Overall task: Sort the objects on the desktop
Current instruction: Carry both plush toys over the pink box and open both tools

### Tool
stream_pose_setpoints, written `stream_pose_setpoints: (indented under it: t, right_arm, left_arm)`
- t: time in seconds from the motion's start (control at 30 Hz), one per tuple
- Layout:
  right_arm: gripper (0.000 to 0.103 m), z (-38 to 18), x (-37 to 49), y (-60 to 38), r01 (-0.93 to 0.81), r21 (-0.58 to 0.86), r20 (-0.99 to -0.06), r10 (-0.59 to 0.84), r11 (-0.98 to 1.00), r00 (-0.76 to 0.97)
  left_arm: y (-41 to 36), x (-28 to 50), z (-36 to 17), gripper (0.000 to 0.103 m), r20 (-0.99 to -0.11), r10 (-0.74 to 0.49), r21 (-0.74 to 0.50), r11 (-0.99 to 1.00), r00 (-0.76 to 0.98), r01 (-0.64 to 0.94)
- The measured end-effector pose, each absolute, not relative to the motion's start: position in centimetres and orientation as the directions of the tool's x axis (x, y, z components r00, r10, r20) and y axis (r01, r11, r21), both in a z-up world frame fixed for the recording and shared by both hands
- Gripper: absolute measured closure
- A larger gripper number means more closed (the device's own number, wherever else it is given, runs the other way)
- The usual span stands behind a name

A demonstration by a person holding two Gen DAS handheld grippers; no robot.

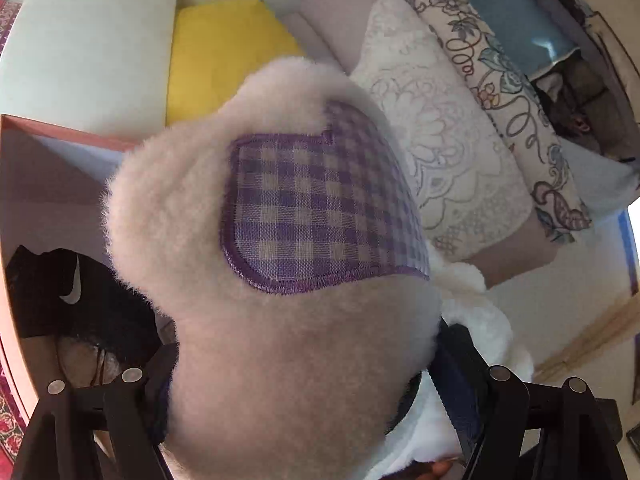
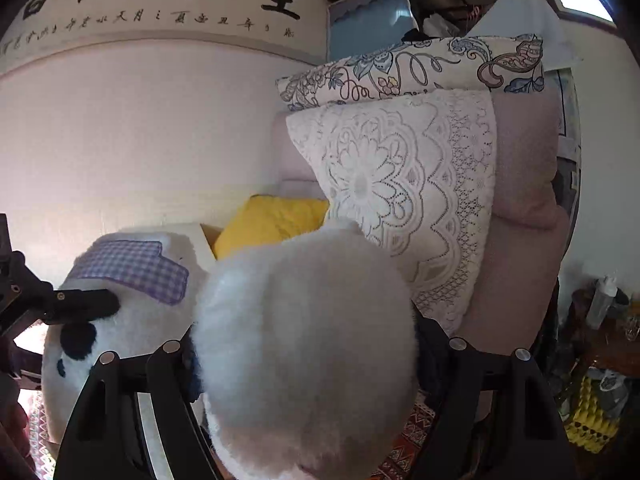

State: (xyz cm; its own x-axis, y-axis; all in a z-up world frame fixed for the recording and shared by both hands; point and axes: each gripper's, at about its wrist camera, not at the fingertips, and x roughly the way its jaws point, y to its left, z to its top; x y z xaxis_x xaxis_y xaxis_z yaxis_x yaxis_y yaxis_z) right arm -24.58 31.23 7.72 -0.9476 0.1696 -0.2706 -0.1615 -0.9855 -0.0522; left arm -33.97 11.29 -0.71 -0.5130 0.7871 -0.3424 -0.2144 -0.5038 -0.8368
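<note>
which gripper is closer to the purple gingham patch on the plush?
Left. The left gripper is clamped on the plush part bearing the purple gingham patch. The right gripper holds a plain white part of the plush toy, patch off to its left.

A plush toy [image 2: 304, 344] is clamped between the fingers of the right gripper [image 2: 308, 360], and another part of it, bearing a sewn patch [image 1: 316, 208], is clamped between the fingers of the left gripper [image 1: 304, 364]. In the right wrist view, the patched part lies to the left of the part held by the right gripper, with a finger of the left gripper pressed against it. Behind the toy, a lace cushion [image 2: 404, 196] is leaned against a sofa [image 2: 524, 184]; a patterned pillow [image 2: 412, 68] is laid on top of the cushion. A smaller cushion [image 2: 272, 220] is placed left of the lace cushion. A calligraphy scroll [image 2: 168, 4] is hung on the wall above.
</note>
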Motion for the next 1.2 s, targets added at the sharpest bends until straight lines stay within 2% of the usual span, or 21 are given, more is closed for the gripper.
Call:
stream_pose_setpoints:
  t: [0.13, 0.23, 0.27, 0.3, 0.4, 0.5, 0.73, 0.93, 1.07, 1.2]
  right_arm:
    - [0.023, 5.8, -26.5, 30.8, -0.145, -0.095, -0.316, 0.168, -0.985, -0.934]
    - [0.014, 4.7, -27.2, 30.5, -0.08, -0.085, -0.331, 0.104, -0.993, -0.938]
    - [0.004, 4.7, -27.0, 30.5, -0.063, -0.065, -0.324, 0.081, -0.996, -0.942]
    - [0.0, 4.9, -26.6, 30.5, -0.046, -0.035, -0.305, 0.055, -0.998, -0.951]
    - [0.0, 5.6, -25.7, 30.6, 0.074, 0.062, -0.268, -0.088, -0.995, -0.959]
    - [0.0, 5.8, -25.4, 30.1, 0.122, 0.103, -0.269, -0.145, -0.987, -0.952]
    - [0.0, 6.3, -24.6, 27.6, 0.302, 0.131, -0.273, -0.327, -0.944, -0.904]
    - [0.0, 6.5, -23.6, 24.7, 0.35, 0.109, -0.277, -0.367, -0.93, -0.888]
    - [0.0, 6.6, -22.6, 23.3, 0.326, 0.106, -0.293, -0.343, -0.939, -0.892]
    - [0.0, 6.8, -21.8, 22.9, 0.248, 0.131, -0.338, -0.279, -0.96, -0.899]
  left_arm:
    - [12.7, -35.8, -1.0, 0.015, -0.426, 0.749, -0.791, -0.581, -0.507, -0.193]
    - [12.1, -36.5, -1.2, 0.012, -0.491, 0.702, -0.763, -0.633, -0.515, -0.136]
    - [11.4, -36.4, -0.8, 0.009, -0.48, 0.695, -0.762, -0.632, -0.535, -0.138]
    - [10.6, -36.2, -0.3, 0.007, -0.468, 0.687, -0.761, -0.633, -0.556, -0.142]
    - [8.3, -34.9, 1.9, 0.002, -0.436, 0.648, -0.751, -0.644, -0.624, -0.145]
    - [7.1, -33.9, 3.4, 0.002, -0.423, 0.628, -0.741, -0.654, -0.653, -0.149]
    - [6.7, -31.3, 4.6, 0.002, -0.498, 0.513, -0.604, -0.784, -0.699, -0.144]
    - [5.7, -27.6, 5.1, 0.002, -0.551, 0.29, -0.398, -0.915, -0.782, -0.059]
    - [5.2, -24.4, 6.1, 0.002, -0.537, 0.149, -0.261, -0.965, -0.83, -0.005]
    - [4.2, -21.3, 6.9, 0.001, -0.51, 0.06, -0.168, -0.985, -0.858, 0.031]
